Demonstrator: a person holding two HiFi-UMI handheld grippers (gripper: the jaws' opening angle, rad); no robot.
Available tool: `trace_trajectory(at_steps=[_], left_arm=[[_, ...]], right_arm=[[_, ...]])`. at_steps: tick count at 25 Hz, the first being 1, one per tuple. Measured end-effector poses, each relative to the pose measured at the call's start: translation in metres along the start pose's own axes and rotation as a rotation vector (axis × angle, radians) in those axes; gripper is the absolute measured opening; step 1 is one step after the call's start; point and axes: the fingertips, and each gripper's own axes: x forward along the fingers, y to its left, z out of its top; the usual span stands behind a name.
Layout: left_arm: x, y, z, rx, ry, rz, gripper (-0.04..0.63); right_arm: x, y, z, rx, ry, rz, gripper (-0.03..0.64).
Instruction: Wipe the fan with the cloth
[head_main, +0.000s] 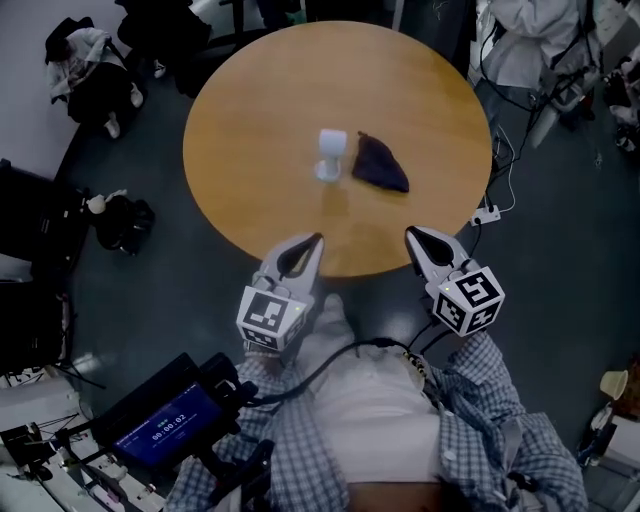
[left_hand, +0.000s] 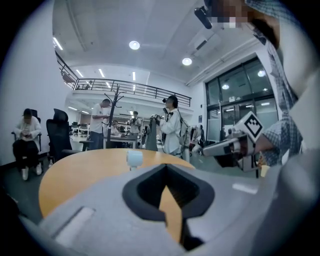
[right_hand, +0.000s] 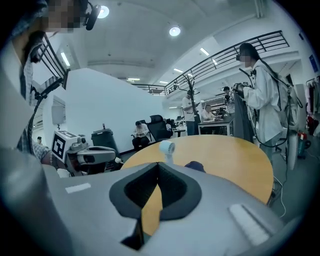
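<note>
A small white fan (head_main: 331, 154) stands upright near the middle of the round wooden table (head_main: 250, 150). Just to its right lies a crumpled dark cloth (head_main: 379, 163). Both grippers hover at the table's near edge, apart from the fan and the cloth. My left gripper (head_main: 316, 240) is shut with nothing in it, and so is my right gripper (head_main: 410, 235). The left gripper view shows the fan (left_hand: 134, 158) beyond its shut tips (left_hand: 166, 167). From the right gripper view the fan (right_hand: 167, 148) and the cloth (right_hand: 195, 165) appear past the closed tips (right_hand: 158, 166).
Bags (head_main: 122, 221) and dark clothing (head_main: 85, 65) lie on the floor left of the table. A power strip (head_main: 486, 214) with cables lies on the floor at the right. A device with a lit screen (head_main: 166, 421) sits at the person's left. Several people (left_hand: 170, 124) stand beyond the table.
</note>
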Motion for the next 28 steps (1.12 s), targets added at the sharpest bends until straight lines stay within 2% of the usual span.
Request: trace_trajectory(at_steps=[4, 11, 17, 21, 28], left_arm=[[0.032, 0.032, -0.010, -0.006, 0.026, 0.019, 0.002], [0.103, 0.076, -0.047, -0.070, 0.099, 0.137, 0.127], [0.148, 0.108, -0.080, -0.085, 0.171, 0.254, 0.198], [0.170, 0.124, -0.100, -0.078, 0.200, 0.358, 0.202], [0.181, 0.136, -0.109, -0.059, 0.204, 0.434, 0.200]], right_arm=[[0.023, -0.013, 0.002, 0.017, 0.028, -0.034, 0.003], [0.057, -0.047, -0.006, 0.038, 0.118, -0.031, 0.003], [0.081, -0.080, -0.005, 0.035, 0.159, -0.020, 0.003], [0.088, -0.103, -0.015, 0.058, 0.184, -0.014, 0.003], [0.087, -0.117, -0.037, 0.083, 0.213, -0.004, 0.003]])
